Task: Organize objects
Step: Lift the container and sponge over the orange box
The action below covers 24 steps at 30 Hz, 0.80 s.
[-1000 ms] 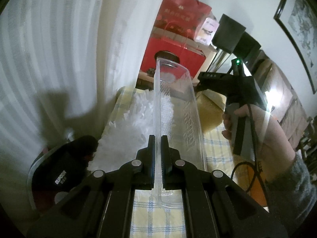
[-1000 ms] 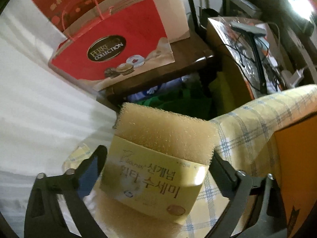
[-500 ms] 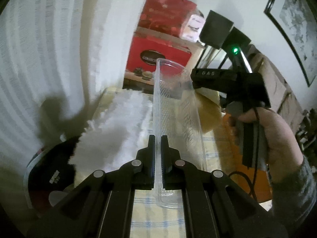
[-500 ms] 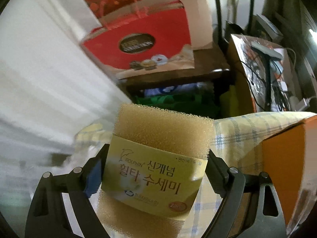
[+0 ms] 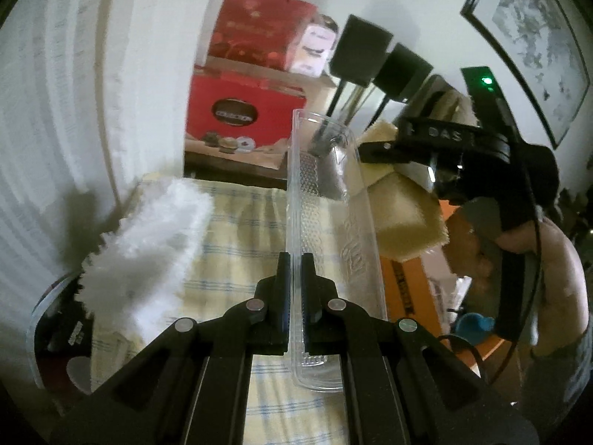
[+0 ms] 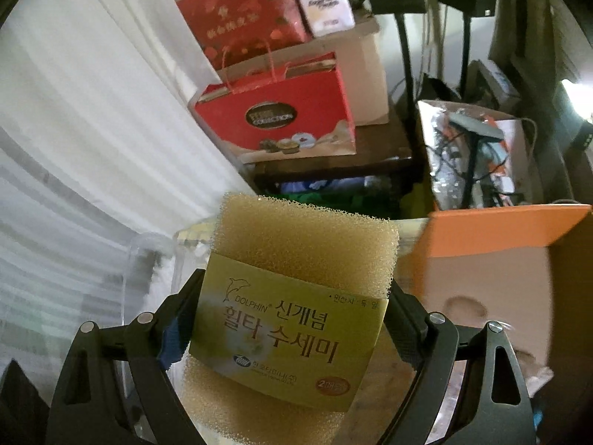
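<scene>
Two claws are in use, each holding one item above a table (image 5: 237, 244) covered in a yellow checked cloth. At the table's left edge, a black item in clear packaging (image 5: 59, 333) lies partly under a white fluffy duster head (image 5: 148, 244). The left claw (image 5: 295, 289) is clamped on one long wall of a clear plastic tray (image 5: 333, 222), which extends away from the camera over the middle of the table. To the right of the tray, the right claw (image 6: 292, 319) grips a yellow sponge (image 6: 307, 248) by both sides of its printed paper band; the sponge sits beside the tray's far end, above an orange box (image 6: 500, 230) at the table's right edge. A hand (image 5: 533, 244) holds this claw's handle. Beyond the table's far edge stands a red gift bag (image 6: 274, 118).
</scene>
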Each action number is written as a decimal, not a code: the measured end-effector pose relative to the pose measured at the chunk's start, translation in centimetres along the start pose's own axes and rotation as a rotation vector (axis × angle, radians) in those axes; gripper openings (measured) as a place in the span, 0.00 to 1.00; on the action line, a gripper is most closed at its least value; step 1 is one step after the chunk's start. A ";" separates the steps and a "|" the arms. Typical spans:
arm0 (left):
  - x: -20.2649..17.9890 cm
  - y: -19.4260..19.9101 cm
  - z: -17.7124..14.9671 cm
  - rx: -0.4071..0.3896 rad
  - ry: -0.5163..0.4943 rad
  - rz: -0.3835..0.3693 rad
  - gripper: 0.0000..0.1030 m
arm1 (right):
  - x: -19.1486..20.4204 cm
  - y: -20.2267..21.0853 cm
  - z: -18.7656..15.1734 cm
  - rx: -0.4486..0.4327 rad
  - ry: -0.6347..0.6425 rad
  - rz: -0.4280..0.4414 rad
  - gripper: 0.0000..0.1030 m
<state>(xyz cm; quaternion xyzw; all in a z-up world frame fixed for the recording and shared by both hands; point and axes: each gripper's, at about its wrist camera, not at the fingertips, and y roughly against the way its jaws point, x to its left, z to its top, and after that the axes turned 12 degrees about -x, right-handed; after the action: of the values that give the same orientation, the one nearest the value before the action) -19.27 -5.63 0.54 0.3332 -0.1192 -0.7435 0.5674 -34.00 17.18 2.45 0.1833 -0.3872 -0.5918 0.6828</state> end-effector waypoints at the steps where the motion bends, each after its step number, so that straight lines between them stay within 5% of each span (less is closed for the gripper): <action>1: -0.5 0.0 0.1 0.004 0.001 -0.012 0.04 | -0.5 0.8 0.0 -0.003 -0.002 0.002 0.86; 12: -6.2 -0.6 -0.4 0.038 -0.033 -0.121 0.04 | -7.9 9.3 0.1 -0.048 -0.022 -0.068 0.86; 24: -15.5 -3.9 -3.2 0.138 -0.130 -0.224 0.04 | -16.2 12.4 -0.4 -0.053 -0.067 -0.181 0.86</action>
<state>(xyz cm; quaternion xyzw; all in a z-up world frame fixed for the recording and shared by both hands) -18.15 10.56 1.54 0.3336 -0.1686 -0.8124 0.4475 -25.44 35.37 5.95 0.1794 -0.3761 -0.6668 0.6179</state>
